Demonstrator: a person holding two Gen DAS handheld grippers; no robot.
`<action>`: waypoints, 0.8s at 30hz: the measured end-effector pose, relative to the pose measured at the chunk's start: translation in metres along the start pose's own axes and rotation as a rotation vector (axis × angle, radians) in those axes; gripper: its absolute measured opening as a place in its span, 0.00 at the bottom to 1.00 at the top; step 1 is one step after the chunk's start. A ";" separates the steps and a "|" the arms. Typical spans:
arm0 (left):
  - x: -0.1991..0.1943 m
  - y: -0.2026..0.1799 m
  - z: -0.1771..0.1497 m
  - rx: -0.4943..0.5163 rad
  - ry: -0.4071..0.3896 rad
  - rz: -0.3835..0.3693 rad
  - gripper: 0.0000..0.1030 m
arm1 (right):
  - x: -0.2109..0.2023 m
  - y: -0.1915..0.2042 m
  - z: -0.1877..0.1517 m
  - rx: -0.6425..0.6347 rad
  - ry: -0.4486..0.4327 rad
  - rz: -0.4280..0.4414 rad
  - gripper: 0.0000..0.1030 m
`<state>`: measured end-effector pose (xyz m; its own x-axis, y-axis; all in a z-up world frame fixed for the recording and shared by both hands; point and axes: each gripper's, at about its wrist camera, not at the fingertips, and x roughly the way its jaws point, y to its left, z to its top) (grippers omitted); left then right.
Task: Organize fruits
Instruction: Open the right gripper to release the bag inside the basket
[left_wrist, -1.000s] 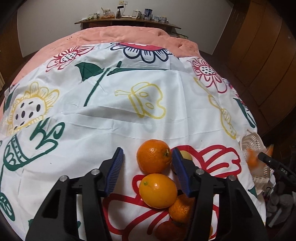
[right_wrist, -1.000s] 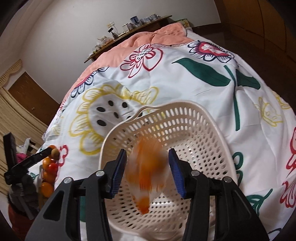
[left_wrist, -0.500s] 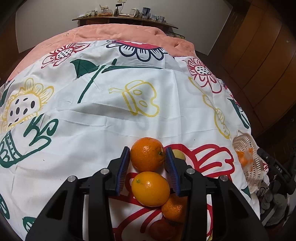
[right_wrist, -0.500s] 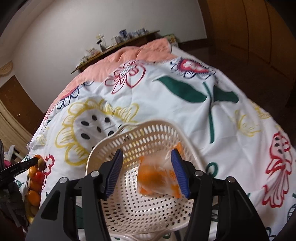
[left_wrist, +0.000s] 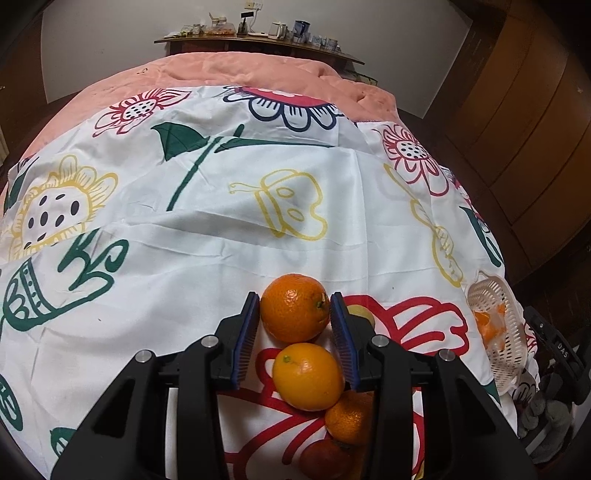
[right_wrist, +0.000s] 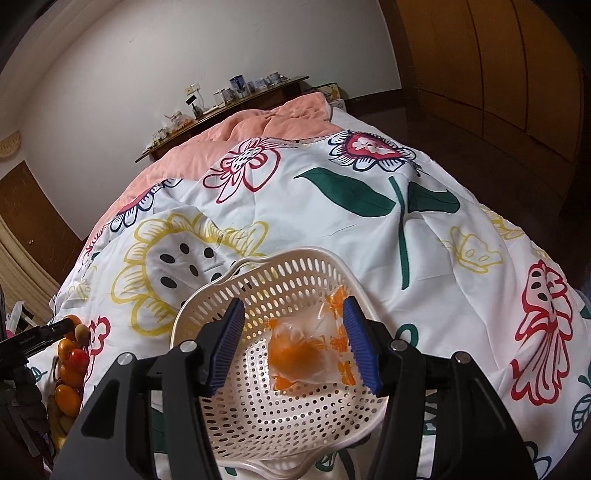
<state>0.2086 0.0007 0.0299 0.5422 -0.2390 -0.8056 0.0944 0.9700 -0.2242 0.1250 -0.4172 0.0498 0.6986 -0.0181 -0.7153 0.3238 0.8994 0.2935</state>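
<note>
Between left claw (left_wrist: 294, 310), orange (left_wrist: 294, 307), stem rightward

wrapped fruit (right_wrist: 308, 354) in basket (right_wrist: 258, 417), on bedspread (right_wrist: 332, 229)

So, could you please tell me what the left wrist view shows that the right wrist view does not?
Only the left wrist view shows the left tongs closed around the top orange, with a smoother orange just behind it.

Only the right wrist view shows the right tongs open above the basket, and the wrapped orange clearly lying inside it.

Both show the floral sheet, the basket, the fruit pile and the cluttered shelf.
</note>
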 end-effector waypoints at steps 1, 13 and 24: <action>-0.002 0.001 0.001 -0.002 -0.004 0.004 0.39 | -0.001 -0.002 0.000 0.007 -0.005 -0.002 0.55; -0.026 -0.012 0.005 0.018 -0.054 0.028 0.39 | -0.007 -0.016 -0.002 0.062 -0.031 -0.006 0.57; -0.042 -0.065 -0.004 0.100 -0.066 -0.033 0.39 | -0.006 -0.034 -0.012 0.104 -0.017 -0.016 0.60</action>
<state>0.1768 -0.0526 0.0762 0.5905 -0.2708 -0.7602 0.1946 0.9620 -0.1915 0.1018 -0.4425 0.0361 0.7036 -0.0403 -0.7095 0.3989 0.8487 0.3473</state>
